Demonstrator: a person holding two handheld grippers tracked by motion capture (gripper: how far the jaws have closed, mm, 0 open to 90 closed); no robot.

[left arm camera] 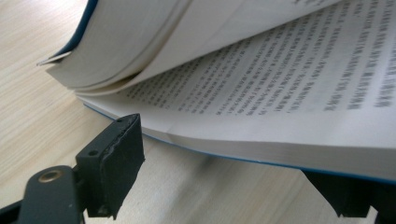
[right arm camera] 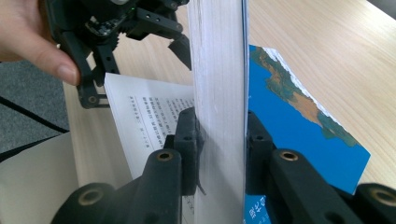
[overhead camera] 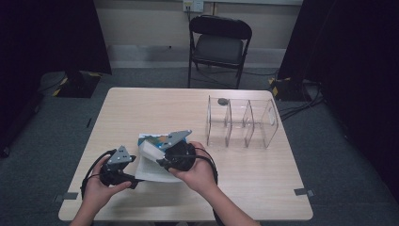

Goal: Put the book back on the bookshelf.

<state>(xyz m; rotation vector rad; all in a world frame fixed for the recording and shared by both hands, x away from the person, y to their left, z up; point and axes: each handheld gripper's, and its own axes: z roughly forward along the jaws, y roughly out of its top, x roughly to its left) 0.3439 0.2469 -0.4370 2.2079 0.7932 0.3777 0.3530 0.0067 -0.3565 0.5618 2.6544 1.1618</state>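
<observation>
Book [overhead camera: 157, 160] lay open at the near-left part of the wooden table [overhead camera: 244, 183], toward seven o'clock from a clear three-bay organiser [overhead camera: 242, 123] in the high view. The right gripper [overhead camera: 162, 153] came at it from five o'clock, the hand wrapped round its body and the wrist bent inward; the left gripper [overhead camera: 134, 176] sat low at the book's eight o'clock edge, held from behind by the left hand [overhead camera: 99, 188].

In the left gripper view, the jaws stood wide apart, one black jaw either side of the lower block of printed pages, closing on nothing; lifted pages arched overhead.

In the right gripper view, the jaws pressed from both sides on a thick upright sheaf of pages plus the blue cover, the left gripper [right arm camera: 140, 28] beyond at eleven o'clock.

A slip looked possible: the smooth sheaf could slide from the pads and fall shut, or a hard pull could crease the pages or strain the spine.
</observation>
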